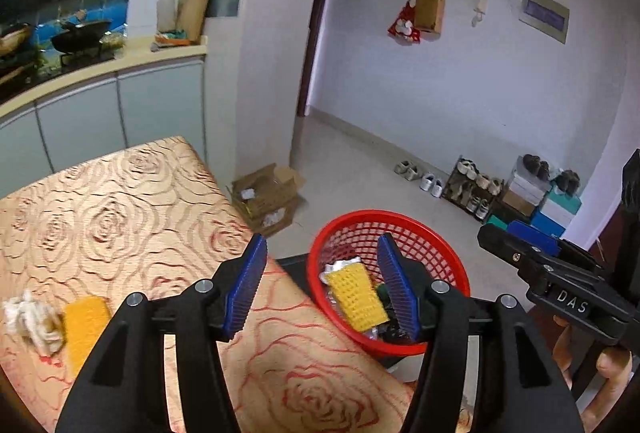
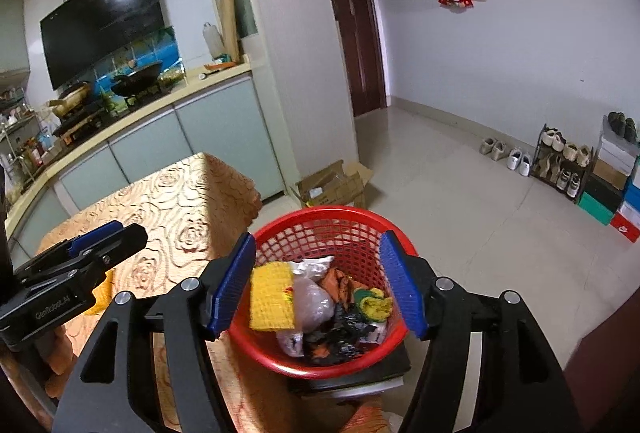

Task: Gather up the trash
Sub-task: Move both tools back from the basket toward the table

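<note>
Room: pale walls, tiled floor (image 2: 460, 201), kitchen counter (image 2: 132, 117) at 10 o'clock, shoe rack (image 2: 560, 169) at 3 o'clock. Worktop (image 1: 120, 201), rose-patterned cloth, carries crumpled tissue (image 1: 32, 321) and a yellow sponge (image 1: 84, 325) at 8 o'clock; red basket (image 2: 320, 217) of trash at 6 o'clock. Left gripper (image 1: 320, 285), lettered "GenRobot.AI", and right gripper (image 2: 318, 285), lettered "DAS": jaws half-wide, empty.

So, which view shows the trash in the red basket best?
The right wrist view: the basket lies open between the fingers, showing its trash. In the left wrist view, a finger hides part of the basket.
</note>
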### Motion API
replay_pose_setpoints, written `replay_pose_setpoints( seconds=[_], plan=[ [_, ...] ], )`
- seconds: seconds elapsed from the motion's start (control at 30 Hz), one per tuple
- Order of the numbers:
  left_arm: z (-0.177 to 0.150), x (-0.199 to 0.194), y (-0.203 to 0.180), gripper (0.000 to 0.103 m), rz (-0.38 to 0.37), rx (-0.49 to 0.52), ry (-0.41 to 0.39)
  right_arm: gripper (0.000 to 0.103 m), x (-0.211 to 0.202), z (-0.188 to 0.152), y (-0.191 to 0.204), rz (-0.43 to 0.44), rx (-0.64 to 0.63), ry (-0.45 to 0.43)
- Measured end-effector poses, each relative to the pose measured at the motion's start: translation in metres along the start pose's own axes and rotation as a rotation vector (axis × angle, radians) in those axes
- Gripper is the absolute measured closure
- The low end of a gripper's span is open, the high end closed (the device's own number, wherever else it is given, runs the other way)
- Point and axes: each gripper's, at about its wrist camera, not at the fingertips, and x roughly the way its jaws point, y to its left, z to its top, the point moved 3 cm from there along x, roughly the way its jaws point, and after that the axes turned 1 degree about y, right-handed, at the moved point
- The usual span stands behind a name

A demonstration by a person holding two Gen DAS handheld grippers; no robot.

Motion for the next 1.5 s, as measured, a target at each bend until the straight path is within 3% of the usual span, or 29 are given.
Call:
replay_pose_setpoints(
  seconds=[0.63,1.27,1.5],
  plan=[
    [-0.02,-0.095,0.106,0.038,0.268,-0.143,-0.102,0.039,0.001,-0.014,0.118,0.197,-0.142,0.017],
    [-0.041,-0.135,0.19,0.033,0.421,-0.266,-0.128,0.037,0.005,-0.014,0.189,0.286,-0.238,0.023],
    [-0.046,-0.134,0.209,0.032,0.432,-0.291,-0.11,0.037,0.006,-0.007,0.202,0.307,-0.245,0.012]
  ],
)
